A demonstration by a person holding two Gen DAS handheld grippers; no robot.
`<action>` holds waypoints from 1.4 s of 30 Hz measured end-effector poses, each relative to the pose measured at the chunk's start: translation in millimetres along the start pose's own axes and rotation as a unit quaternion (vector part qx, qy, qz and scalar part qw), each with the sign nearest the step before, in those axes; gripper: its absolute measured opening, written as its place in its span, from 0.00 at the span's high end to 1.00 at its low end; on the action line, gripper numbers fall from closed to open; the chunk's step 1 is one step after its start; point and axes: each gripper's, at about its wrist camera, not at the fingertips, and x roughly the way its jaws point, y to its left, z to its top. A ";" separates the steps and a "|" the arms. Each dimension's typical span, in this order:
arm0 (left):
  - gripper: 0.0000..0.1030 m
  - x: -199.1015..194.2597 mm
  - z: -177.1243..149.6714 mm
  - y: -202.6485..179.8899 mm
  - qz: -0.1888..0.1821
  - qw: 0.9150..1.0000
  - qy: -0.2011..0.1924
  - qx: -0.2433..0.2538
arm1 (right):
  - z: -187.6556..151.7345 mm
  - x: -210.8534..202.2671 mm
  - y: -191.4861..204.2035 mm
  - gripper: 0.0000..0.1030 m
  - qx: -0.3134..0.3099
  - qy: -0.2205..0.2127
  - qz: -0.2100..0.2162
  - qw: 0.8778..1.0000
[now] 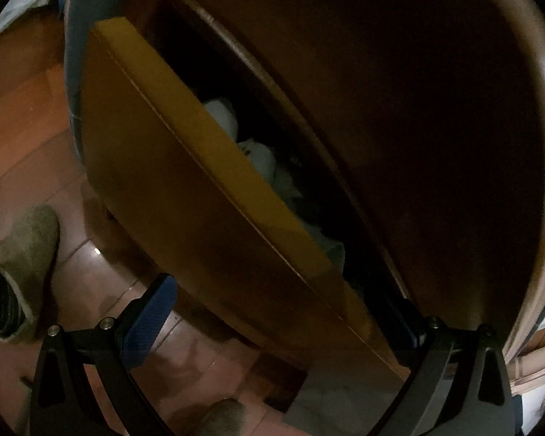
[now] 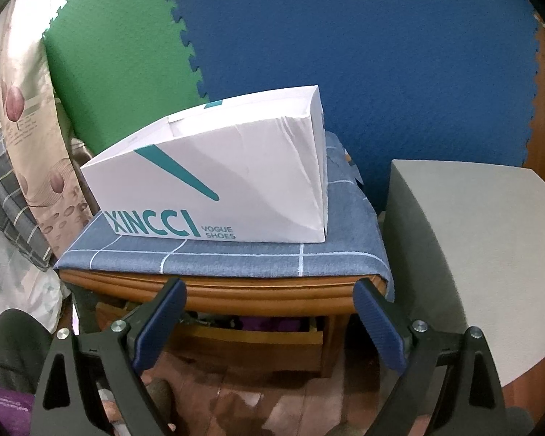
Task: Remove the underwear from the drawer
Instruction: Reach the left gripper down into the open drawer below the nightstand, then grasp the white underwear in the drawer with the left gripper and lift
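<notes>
In the left wrist view the wooden drawer [image 1: 200, 167] stands partly pulled out of the dark cabinet [image 1: 418, 109]. White and pale folded underwear [image 1: 261, 156] shows in the gap behind its front panel. My left gripper [image 1: 283, 323] is open, its jaws straddling the drawer front's near end: one blue pad [image 1: 152, 319] is outside, the other inside the drawer. In the right wrist view the open drawer [image 2: 250, 338] sits under the nightstand top, with purple cloth [image 2: 272, 324] inside. My right gripper [image 2: 269, 323] is open and empty, in front of the drawer.
A white XINCCI shoe box [image 2: 214, 181] sits on a blue checked cloth [image 2: 200, 258] over the nightstand. A grey box [image 2: 472, 254] stands to its right. Blue and green foam mats [image 2: 345, 54] line the wall. My slippered foot [image 1: 29, 247] is on the wooden floor.
</notes>
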 end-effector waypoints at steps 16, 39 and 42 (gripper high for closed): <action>0.00 6.2 12.7 -0.7 0.053 0.992 0.053 -0.097 | -2.3 6.5 0.6 0.08 0.002 0.022 0.020 1.000; 0.00 -27.6 -9.5 1.2 0.143 0.974 0.178 0.001 | 1.1 2.4 -10.6 0.08 0.019 0.021 0.022 0.999; 0.00 -31.5 -12.6 4.3 0.146 0.970 0.193 0.016 | 1.2 2.4 -12.5 0.08 0.022 0.021 0.022 0.999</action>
